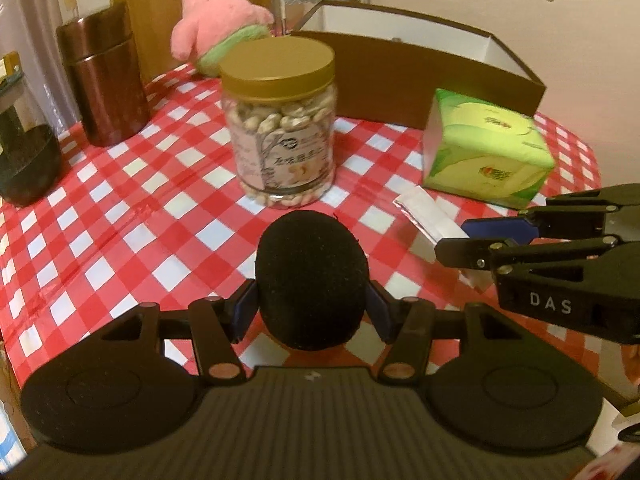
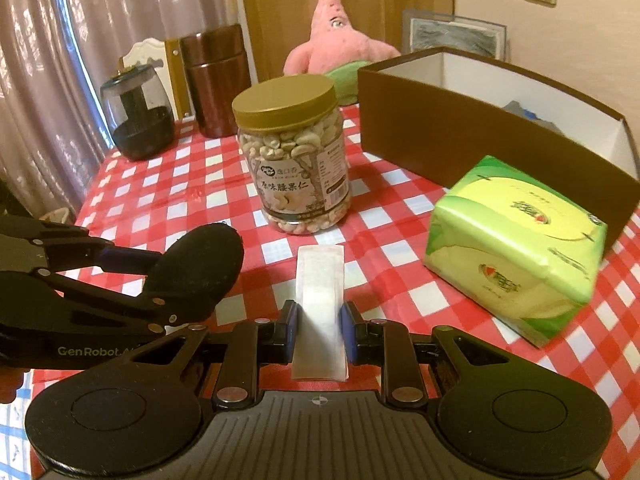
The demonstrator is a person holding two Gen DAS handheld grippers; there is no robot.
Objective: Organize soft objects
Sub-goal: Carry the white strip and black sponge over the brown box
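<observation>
On the checked cloth [image 2: 168, 184], going left to right in the right wrist view: a dark glass pot [image 2: 138, 120] at ten o'clock, a brown canister [image 2: 218, 80] beside it, then the nut jar [image 2: 294, 152] near the centre with a pink plush [image 2: 336, 48] behind it at twelve. A brown box [image 2: 460, 136], open-topped, sits at two o'clock, and a green tissue pack [image 2: 516, 248] leans tilted in front of it at three.

The left gripper [image 1: 312, 312] is clamped on a black foam pad [image 1: 312, 280], its blue fingers [image 1: 245, 308] pressing both sides; the pad is lifted above the cloth, at six o'clock from the jar.

The right gripper [image 2: 319, 328] pinches a white sachet [image 2: 320, 304] between its jaws, the sachet pointing toward the jar.
</observation>
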